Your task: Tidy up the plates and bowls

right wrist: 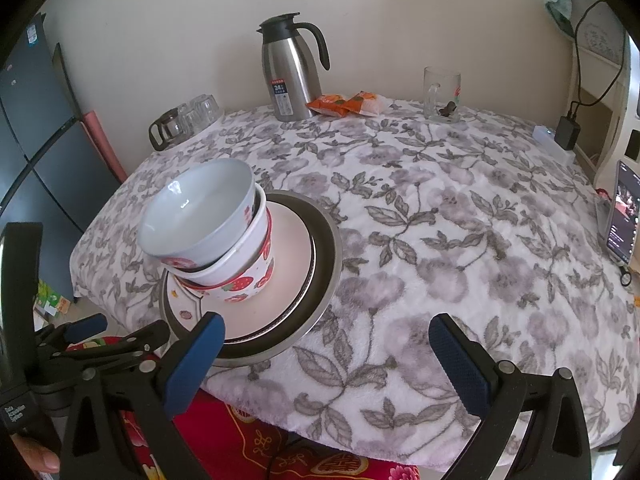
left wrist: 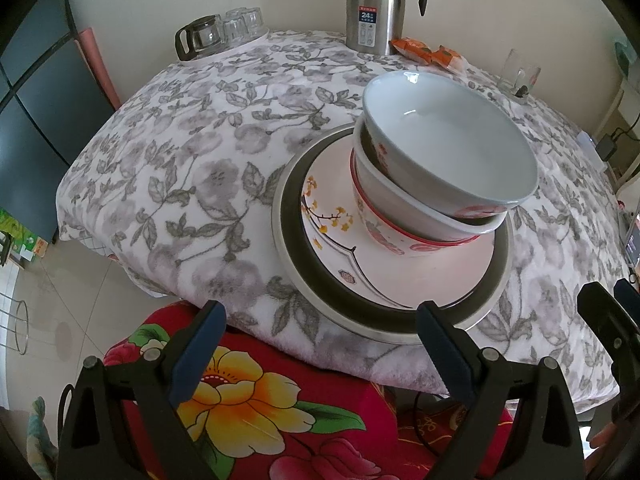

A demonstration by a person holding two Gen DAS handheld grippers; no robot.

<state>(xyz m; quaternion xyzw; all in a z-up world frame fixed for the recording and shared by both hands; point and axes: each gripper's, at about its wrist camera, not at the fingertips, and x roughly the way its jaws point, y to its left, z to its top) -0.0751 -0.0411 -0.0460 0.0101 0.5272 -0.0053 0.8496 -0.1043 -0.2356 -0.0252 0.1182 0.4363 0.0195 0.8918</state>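
The left gripper (left wrist: pixel 320 328) hung with jaws apart and empty at the table's near edge, the stacked bowls (left wrist: pixel 444 168) on their plates (left wrist: pixel 400 280) just ahead and slightly right, nearer it than the right gripper (right wrist: pixel 328 344), which was likewise spread and empty, with the stack to its left. Glass cups (right wrist: pixel 200 114), a steel flask (right wrist: pixel 290 76) and snack packets (right wrist: pixel 344 104) stood well apart at the far edge, so nothing blocked the approach.
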